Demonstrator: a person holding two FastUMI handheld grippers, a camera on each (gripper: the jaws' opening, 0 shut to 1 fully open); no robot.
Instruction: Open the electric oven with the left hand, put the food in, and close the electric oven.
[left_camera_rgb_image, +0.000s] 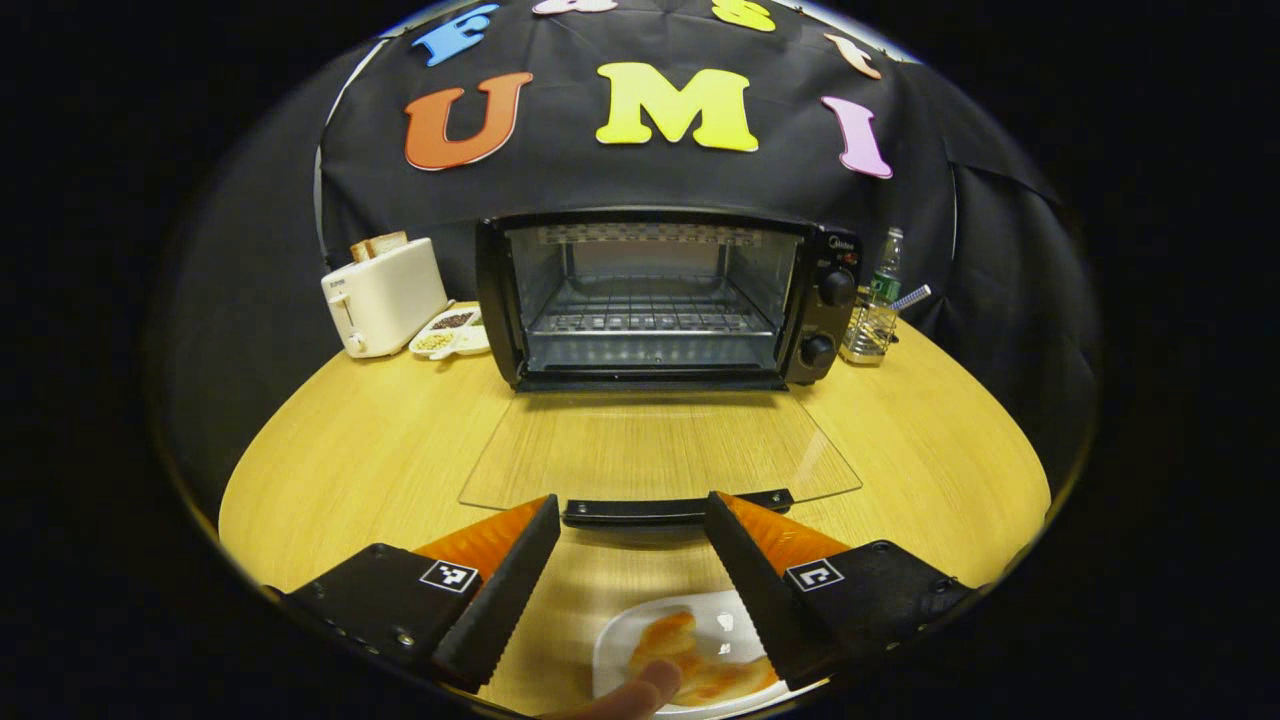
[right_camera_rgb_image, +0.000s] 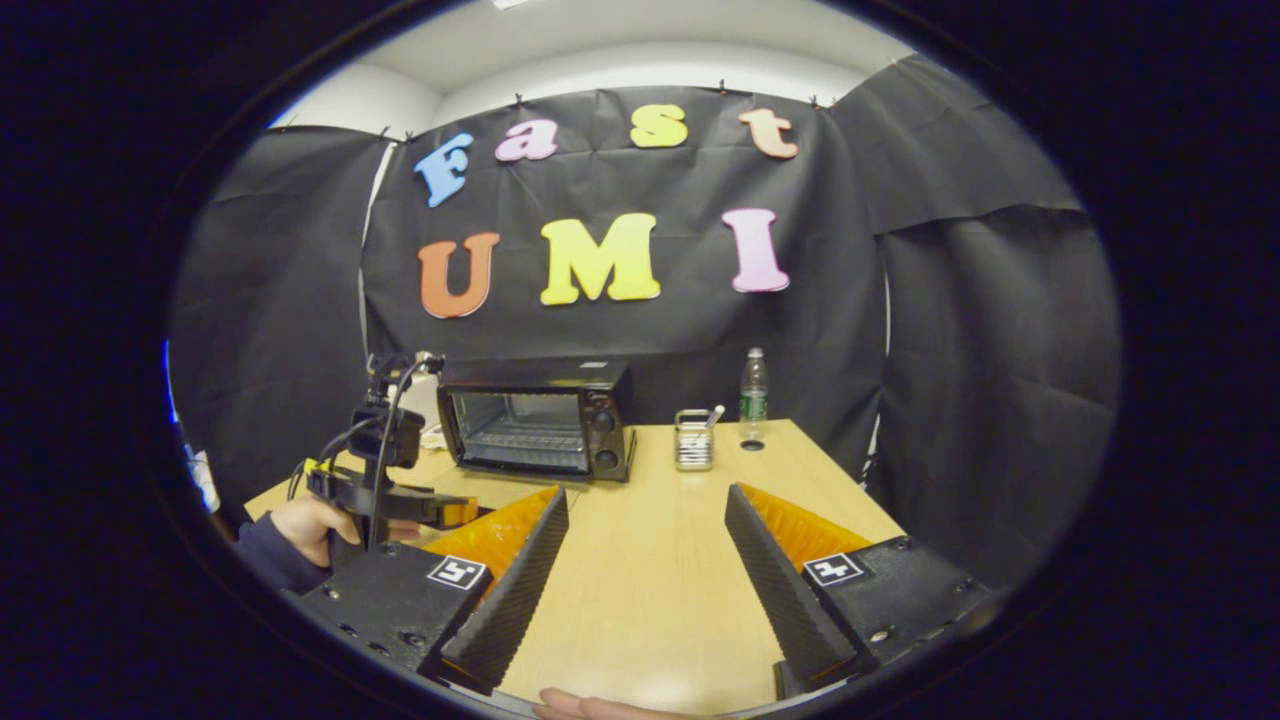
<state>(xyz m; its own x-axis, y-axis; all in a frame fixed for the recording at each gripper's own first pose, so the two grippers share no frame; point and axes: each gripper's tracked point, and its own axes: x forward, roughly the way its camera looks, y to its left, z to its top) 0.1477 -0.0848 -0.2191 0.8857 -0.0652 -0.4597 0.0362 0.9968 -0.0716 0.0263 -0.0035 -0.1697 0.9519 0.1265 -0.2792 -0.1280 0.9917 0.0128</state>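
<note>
- On the wooden table (left_camera_rgb_image: 900, 450), toward the back, the oven (left_camera_rgb_image: 660, 300) is sitting w/ its glass door (left_camera_rgb_image: 650, 450) folded all the way down, lying flat toward the camera; wire rack inside is looking bare.
- Left gripper (left_camera_rgb_image: 632, 560) is hovering just in front of the door handle (left_camera_rgb_image: 678, 510), fingers spread wide, clasping nothing; handle is lying between the fingertips but not touching them, as far as I can tell.
- Food (left_camera_rgb_image: 690, 655), orange-yellow pieces, is lying on a white plate (left_camera_rgb_image: 620, 640) at the near table edge, right below the left gripper; a fingertip (left_camera_rgb_image: 640, 695) is showing at the plate's near rim.
- Right gripper (right_camera_rgb_image: 645, 560) is hanging over bare tabletop, well apart from the oven, fingers spread, holding nothing.
- In the right gripper view the left gripper is showing off to the left, w/ the hand (right_camera_rgb_image: 305, 525) gripping it.
- Step, by my read: opening looks done, loading not yet begun – plate is nowhere near the oven.
- Next move prob. calls for the right gripper dropping to the plate, pinching the rim or the food, then carrying it over the flat door w/o knocking it, onto the rack.
- Beside the oven: toaster (left_camera_rgb_image: 385, 295) & snack tray (left_camera_rgb_image: 452, 330) on one side, bottle (left_camera_rgb_image: 885, 265) & utensil holder (left_camera_rgb_image: 868, 330) on the other – all out of the way.
</note>
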